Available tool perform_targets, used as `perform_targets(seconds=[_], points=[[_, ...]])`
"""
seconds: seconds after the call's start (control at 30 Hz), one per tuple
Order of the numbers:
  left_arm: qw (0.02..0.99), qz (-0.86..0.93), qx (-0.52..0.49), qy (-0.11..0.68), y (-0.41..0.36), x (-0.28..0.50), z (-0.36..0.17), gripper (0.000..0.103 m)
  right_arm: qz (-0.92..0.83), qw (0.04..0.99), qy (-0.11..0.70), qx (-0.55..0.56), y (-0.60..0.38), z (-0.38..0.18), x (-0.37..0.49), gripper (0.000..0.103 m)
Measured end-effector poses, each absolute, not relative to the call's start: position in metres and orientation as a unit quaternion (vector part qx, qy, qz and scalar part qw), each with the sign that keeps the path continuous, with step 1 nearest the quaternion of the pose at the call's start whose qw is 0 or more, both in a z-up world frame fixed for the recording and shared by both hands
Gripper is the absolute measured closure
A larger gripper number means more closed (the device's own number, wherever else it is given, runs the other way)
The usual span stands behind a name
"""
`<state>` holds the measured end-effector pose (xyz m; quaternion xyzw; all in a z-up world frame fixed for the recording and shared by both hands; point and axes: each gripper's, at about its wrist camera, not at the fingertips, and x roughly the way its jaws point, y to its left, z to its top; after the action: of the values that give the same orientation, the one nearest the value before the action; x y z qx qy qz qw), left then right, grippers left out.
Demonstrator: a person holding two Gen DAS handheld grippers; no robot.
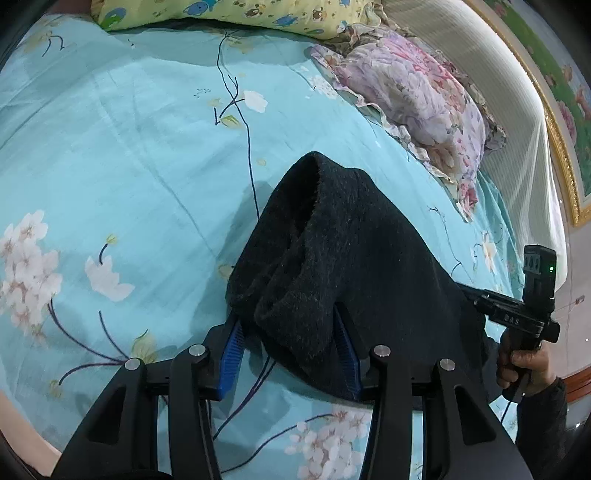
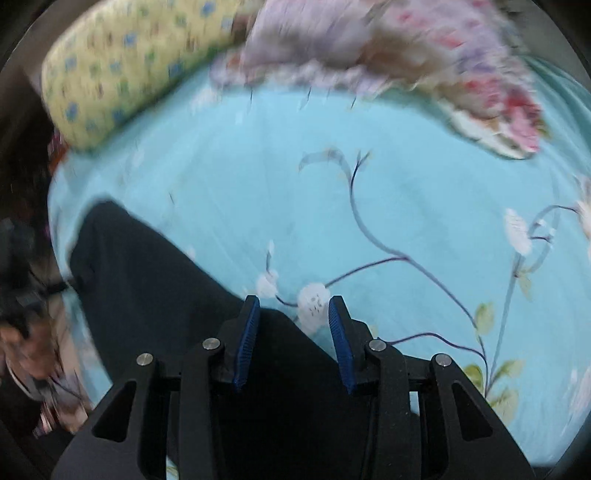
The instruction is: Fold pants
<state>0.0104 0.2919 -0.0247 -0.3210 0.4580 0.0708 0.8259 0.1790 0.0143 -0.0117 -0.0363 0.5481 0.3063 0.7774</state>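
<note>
The black pants [image 1: 343, 258] are lying on the bed [image 1: 129, 155], bunched up in the lower middle of the left wrist view. One fuzzy edge is standing up in a hump, and a thick fold is hanging between the blue pads [image 1: 232, 354] of the left tool [image 1: 288, 332]. The pads are standing apart, so this tool is half wide. I cannot tell if the pads are pressing on the cloth.

To the left of the pants, a big part of the blue flowered sheet is lying bare, so there is a lot of open room there. To the right there is less room.

The left wrist view is showing the right tool [image 1: 517, 314] at the right edge, with a hand [image 1: 524, 365] around its handle. It is also showing a white headboard [image 1: 480, 92] at the upper right.

The right wrist view is blurry. There the right tool [image 2: 293, 306] is sitting at the bottom middle, with its blue pads [image 2: 340, 343] half wide. The pants [image 2: 147, 280] are lying under it and stretching to the left. Nothing is squeezed between the pads.

A yellow pillow [image 1: 221, 13] is lying at the top of the bed. A pink flowered pillow [image 1: 417, 103] is lying beside it.
</note>
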Motion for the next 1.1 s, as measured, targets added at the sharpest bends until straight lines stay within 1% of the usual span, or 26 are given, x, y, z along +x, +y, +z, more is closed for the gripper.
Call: perform_targets(seconds=[0.1,0.13,0.17,0.2,0.23,0.27,0.33,0.5,0.67,0.9,0.97,1.0,1.03,1.1], points=[[0.833,0.077,-0.308,0.453,0.288,0.015,-0.025,0.061,0.335,0.758,0.558,-0.046,0.021,-0.015,0.178,0.063],[0.836,0.078,-0.303,0.451,0.286,0.016,-0.025,0.064,0.34,0.754,0.56,-0.055,0.023,-0.015,0.177,0.063],[0.84,0.078,-0.295,0.448,0.283,0.018,-0.025,0.069,0.344,0.749,0.564,-0.056,0.024,-0.015,0.176,0.066],[0.845,0.078,-0.286,0.445,0.281,0.02,-0.024,0.07,0.348,0.745,0.566,-0.054,0.024,-0.015,0.175,0.079],[0.848,0.078,-0.28,0.442,0.28,0.02,-0.022,0.074,0.356,0.741,0.567,-0.052,0.026,-0.016,0.173,0.087],[0.851,0.077,-0.277,0.439,0.279,0.02,-0.021,0.079,0.362,0.739,0.566,-0.053,0.028,-0.015,0.171,0.087],[0.861,0.07,-0.271,0.424,0.278,0.016,-0.013,0.083,0.354,0.747,0.557,-0.071,0.031,-0.011,0.165,0.09],[0.883,0.049,-0.285,0.369,0.285,0.0,0.014,0.085,0.321,0.796,0.513,-0.03,0.019,0.019,0.164,0.093],[0.886,0.051,-0.285,0.362,0.294,-0.003,0.019,0.085,0.275,0.843,0.463,0.02,0.014,0.032,0.17,0.095],[0.877,0.064,-0.276,0.388,0.3,0.002,-0.006,0.085,0.232,0.86,0.454,0.021,0.035,0.006,0.173,0.095],[0.877,0.07,-0.262,0.396,0.298,0.003,-0.007,0.078,0.221,0.863,0.454,0.018,0.039,-0.003,0.174,0.094],[0.877,0.072,-0.257,0.399,0.298,0.003,-0.006,0.077,0.219,0.863,0.455,0.023,0.038,-0.007,0.175,0.092],[0.878,0.073,-0.253,0.4,0.298,0.002,-0.004,0.073,0.215,0.867,0.448,0.037,0.033,-0.009,0.175,0.091],[0.882,0.082,-0.244,0.396,0.3,-0.003,0.004,0.067,0.202,0.875,0.438,0.051,0.024,-0.008,0.171,0.078]])
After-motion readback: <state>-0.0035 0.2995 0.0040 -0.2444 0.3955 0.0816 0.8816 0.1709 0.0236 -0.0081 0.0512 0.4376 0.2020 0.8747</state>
